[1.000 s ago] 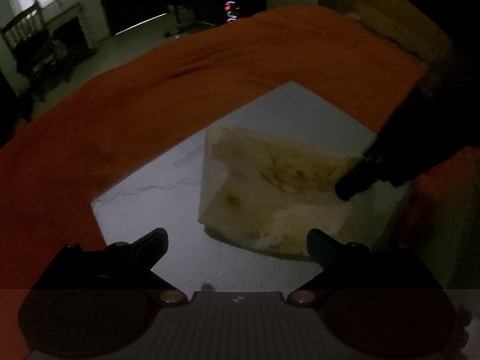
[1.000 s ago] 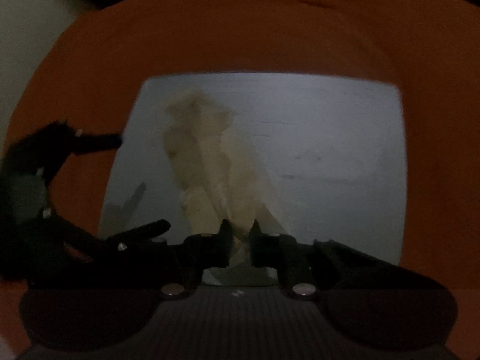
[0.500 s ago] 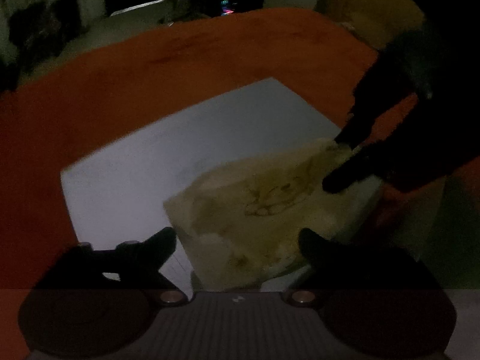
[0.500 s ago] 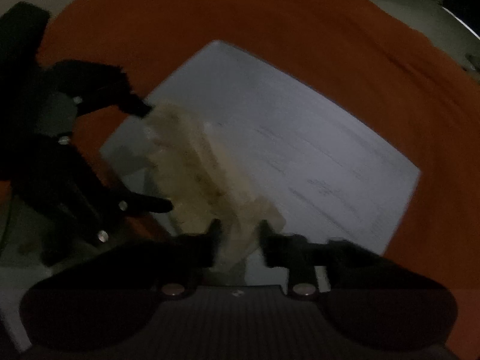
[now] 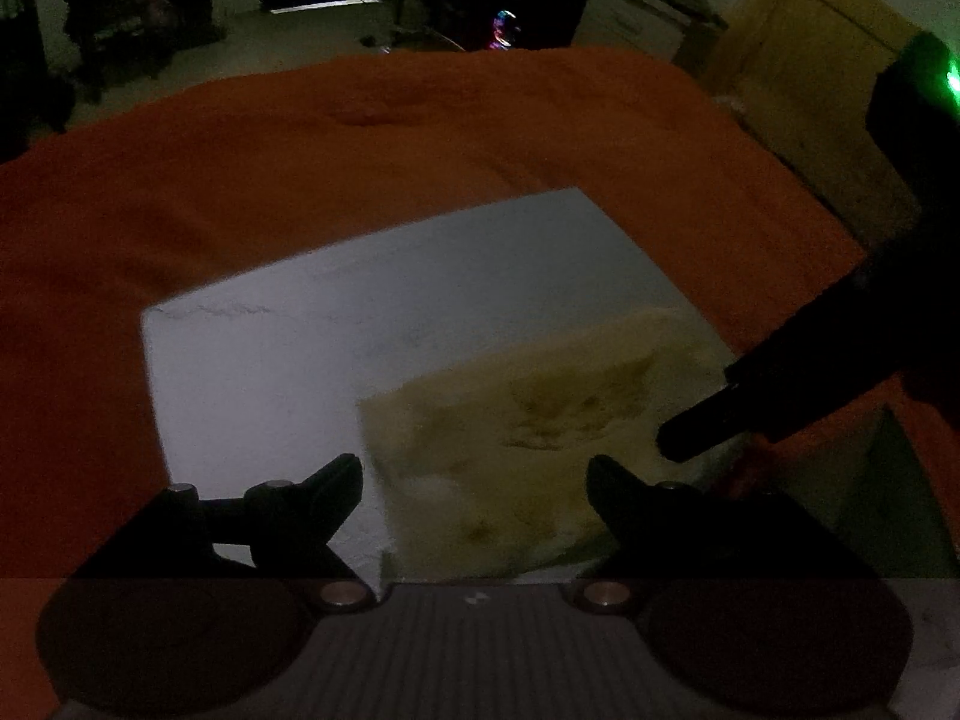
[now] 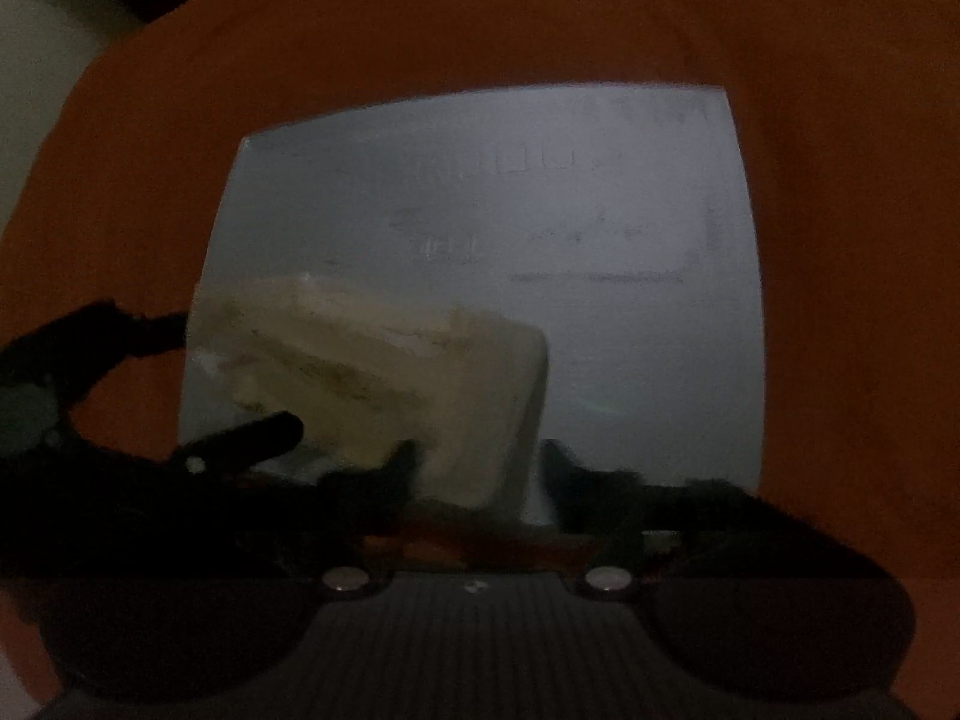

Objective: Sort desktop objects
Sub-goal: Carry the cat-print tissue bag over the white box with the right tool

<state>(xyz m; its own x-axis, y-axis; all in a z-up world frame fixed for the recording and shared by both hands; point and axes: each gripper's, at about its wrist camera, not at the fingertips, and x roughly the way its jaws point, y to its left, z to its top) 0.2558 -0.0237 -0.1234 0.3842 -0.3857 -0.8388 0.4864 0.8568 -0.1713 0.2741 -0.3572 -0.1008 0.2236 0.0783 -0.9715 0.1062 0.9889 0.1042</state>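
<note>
A pale yellow packet with a brown print (image 5: 516, 438) lies on the white board (image 5: 312, 348) at its near right corner. It also shows in the right wrist view (image 6: 384, 384). My left gripper (image 5: 474, 480) is open, with its jaws either side of the packet's near edge. My right gripper (image 6: 477, 468) is open, its jaws spread around the packet's end without pinching it. A right finger (image 5: 708, 426) reaches over the packet from the right. The left gripper's fingers (image 6: 240, 441) show at the packet's left side.
The board lies on an orange cloth (image 5: 300, 168) that covers the table. A yellow wooden cabinet (image 5: 804, 90) stands beyond the table's far right. A dark room with a chair (image 5: 114, 6) lies behind.
My right gripper has opened and let go of the packet, which now lies flatter on the board. The left gripper has stayed open and shifted so the packet sits between its jaws.
</note>
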